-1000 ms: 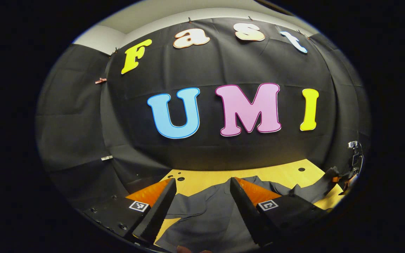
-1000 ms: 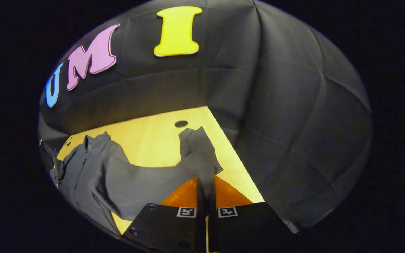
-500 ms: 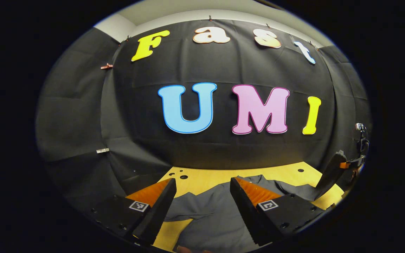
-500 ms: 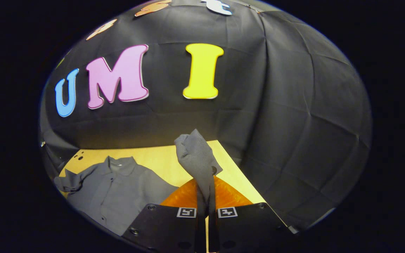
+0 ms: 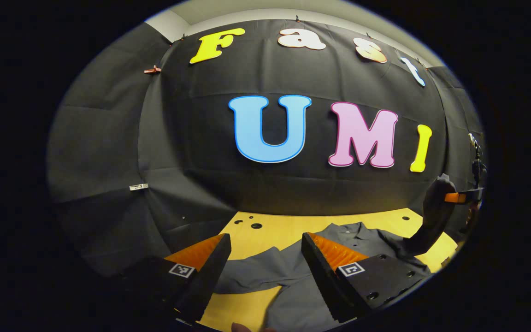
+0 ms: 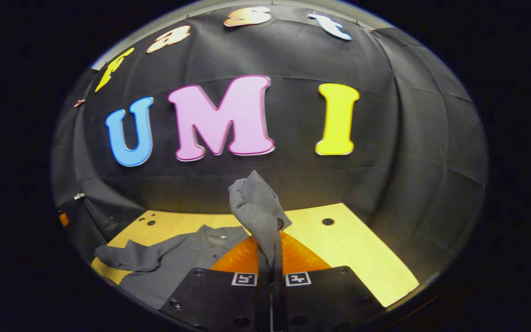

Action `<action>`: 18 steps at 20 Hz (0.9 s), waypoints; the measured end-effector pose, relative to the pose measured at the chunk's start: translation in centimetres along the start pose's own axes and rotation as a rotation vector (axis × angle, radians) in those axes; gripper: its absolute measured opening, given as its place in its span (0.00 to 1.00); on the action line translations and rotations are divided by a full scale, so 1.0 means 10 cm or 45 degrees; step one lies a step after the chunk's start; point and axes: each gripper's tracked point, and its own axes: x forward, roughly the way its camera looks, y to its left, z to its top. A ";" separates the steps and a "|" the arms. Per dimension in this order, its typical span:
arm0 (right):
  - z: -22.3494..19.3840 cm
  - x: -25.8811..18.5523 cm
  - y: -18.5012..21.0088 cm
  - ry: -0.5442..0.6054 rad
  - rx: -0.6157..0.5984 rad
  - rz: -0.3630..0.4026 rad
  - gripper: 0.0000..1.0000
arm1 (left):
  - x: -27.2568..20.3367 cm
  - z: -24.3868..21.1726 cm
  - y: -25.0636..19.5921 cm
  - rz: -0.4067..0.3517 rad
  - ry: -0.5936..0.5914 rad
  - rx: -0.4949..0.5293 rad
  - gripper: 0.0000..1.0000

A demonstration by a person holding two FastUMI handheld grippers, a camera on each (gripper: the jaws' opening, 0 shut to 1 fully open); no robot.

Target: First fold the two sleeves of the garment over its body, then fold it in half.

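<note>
While the left claw [image 5: 263, 267] gapes above the garment [image 5: 293, 272], the right claw [image 6: 270, 258] pinches its sleeve [image 6: 258, 207] — lifted upright.

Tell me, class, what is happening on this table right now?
A person is folding a grey shirt on a yellow table with two handheld grippers. The right gripper is shut on one sleeve, which is lifted off the table. The left gripper is open above the other sleeve, which lies spread out flat. No fold is finished yet.

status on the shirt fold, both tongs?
Right tongs shut on one sleeve, raised off the table. Left tongs open above the shirt, holding nothing. Other sleeve unfolded. Nothing in the way.
</note>
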 end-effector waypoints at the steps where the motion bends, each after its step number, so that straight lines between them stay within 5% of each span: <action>1: -0.03 0.03 0.19 0.007 -0.008 0.034 0.07 | 0.03 -0.05 0.08 -0.001 0.007 0.006 0.97; 9: -0.78 0.30 1.42 0.184 -0.066 0.189 0.07 | 0.34 -0.71 0.83 0.088 0.138 -0.003 0.97; 18: -1.88 0.56 1.98 0.472 -0.126 0.194 0.07 | 0.93 -1.67 1.49 0.130 0.317 0.004 0.97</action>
